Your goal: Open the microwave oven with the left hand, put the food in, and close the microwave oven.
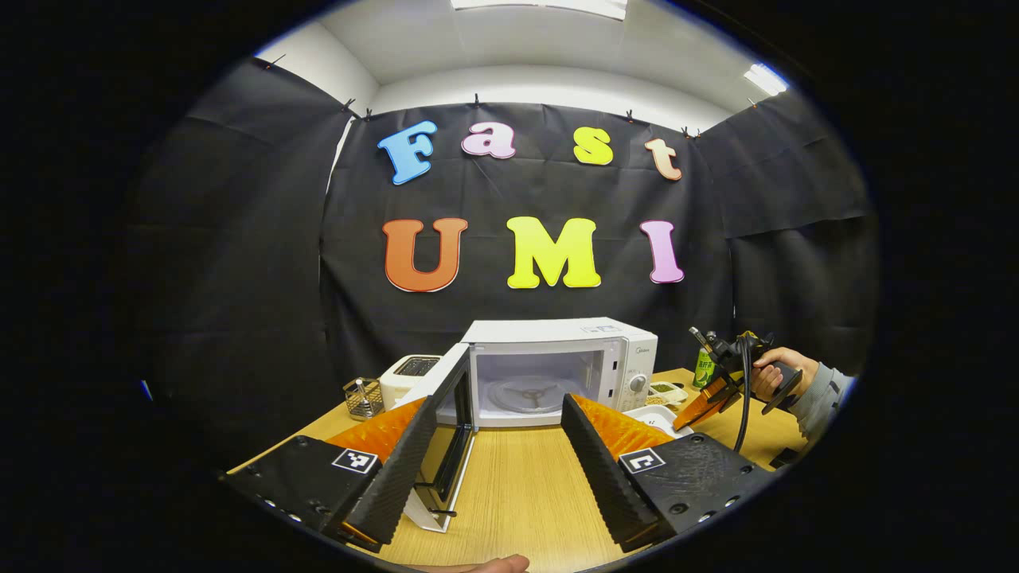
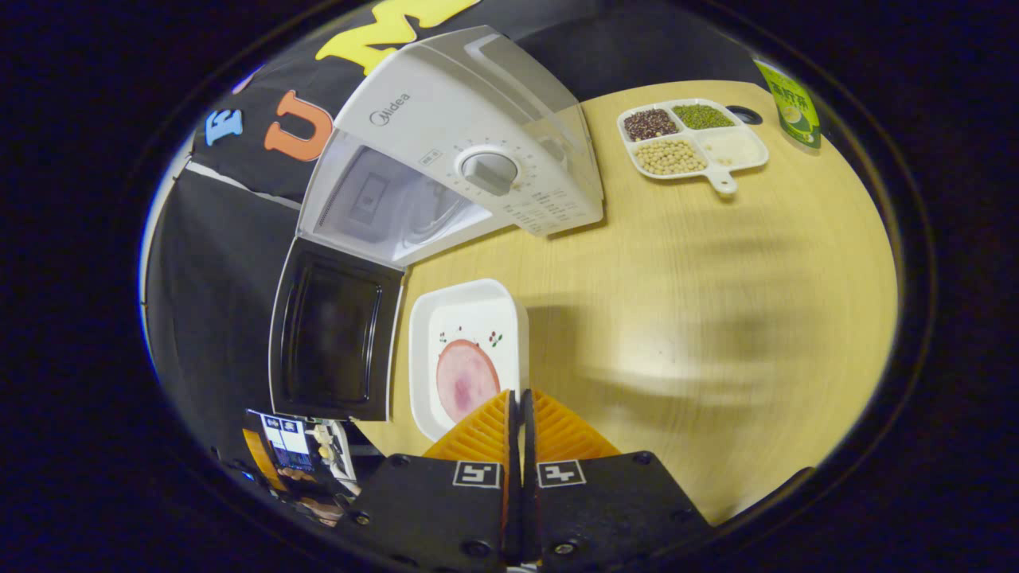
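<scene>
The white microwave (image 1: 557, 366) stands at the far side of the counter (image 1: 517, 485), its dark-windowed door (image 1: 442, 430) swung wide open to the left, the glass turntable (image 1: 529, 394) bare. Near its front lies a white square dish (image 2: 470, 350) holding a pink slice of food (image 2: 466, 378).
</scene>
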